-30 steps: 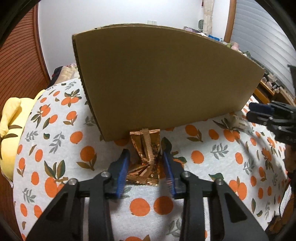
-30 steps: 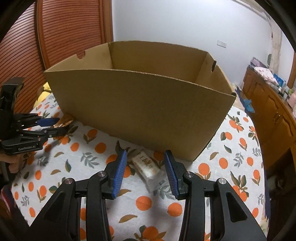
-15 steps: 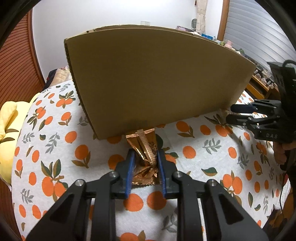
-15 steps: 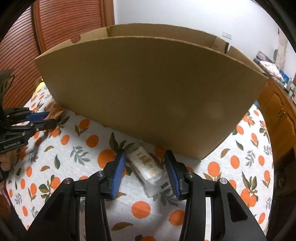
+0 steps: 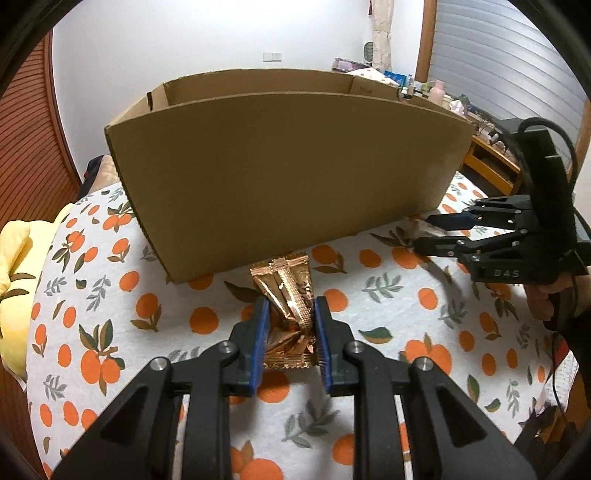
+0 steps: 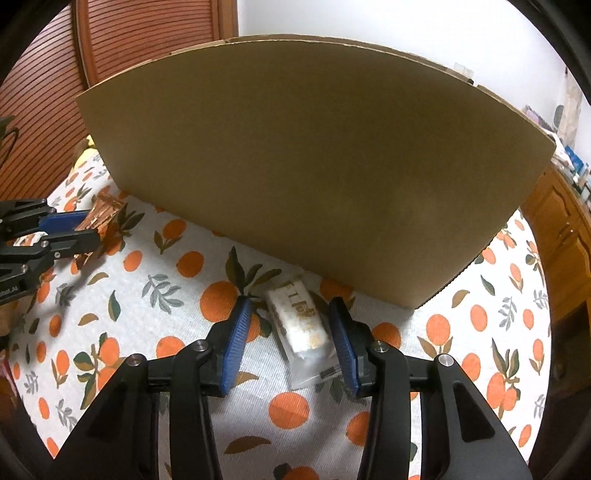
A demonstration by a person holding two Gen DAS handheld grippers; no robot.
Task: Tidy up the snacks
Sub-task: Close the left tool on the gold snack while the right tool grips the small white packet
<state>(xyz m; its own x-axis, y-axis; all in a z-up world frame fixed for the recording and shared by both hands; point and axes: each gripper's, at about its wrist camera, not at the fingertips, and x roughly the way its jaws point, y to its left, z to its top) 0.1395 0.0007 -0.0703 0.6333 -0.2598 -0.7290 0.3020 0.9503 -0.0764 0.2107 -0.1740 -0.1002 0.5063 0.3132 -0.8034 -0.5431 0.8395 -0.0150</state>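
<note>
My left gripper (image 5: 289,310) is shut on a copper foil snack packet (image 5: 286,295) and holds it just above the orange-print tablecloth, in front of the open cardboard box (image 5: 288,184). It also shows in the right wrist view (image 6: 79,229) with the packet (image 6: 103,210). My right gripper (image 6: 290,314) is open, its blue fingers on either side of a clear-wrapped white snack (image 6: 301,325) lying on the cloth by the box wall (image 6: 314,155). The right gripper shows at the right of the left wrist view (image 5: 439,230).
The tablecloth (image 5: 92,314) covers a round table. A yellow cushion (image 5: 14,288) lies off the left edge. A wooden cabinet (image 6: 565,221) stands at the right, slatted wooden doors (image 6: 140,33) behind the box.
My left gripper closed on the copper packet and lifted, so the box opening now shows. My right gripper moved down and forward around the white snack and stays open.
</note>
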